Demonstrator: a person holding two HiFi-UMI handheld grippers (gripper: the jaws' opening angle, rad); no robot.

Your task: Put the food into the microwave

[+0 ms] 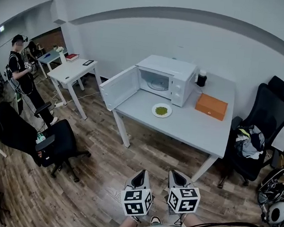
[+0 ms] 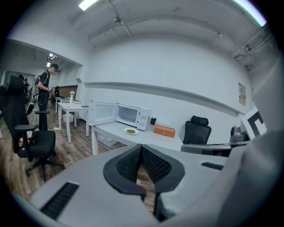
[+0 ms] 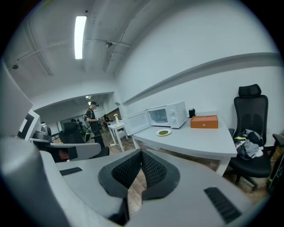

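Wood floor (image 1: pixel 100 181) parts you from the upper-centre plate of food (image 1: pixel 161 110) by the open microwave (image 1: pixel 170 78); your left gripper (image 1: pixel 141 173) and right gripper (image 1: pixel 177 174) sit closed, empty; approach likely comes first.

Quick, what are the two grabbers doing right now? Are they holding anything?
Left gripper: closed, jaws together, holding nothing.
Right gripper: closed, jaws together, holding nothing.
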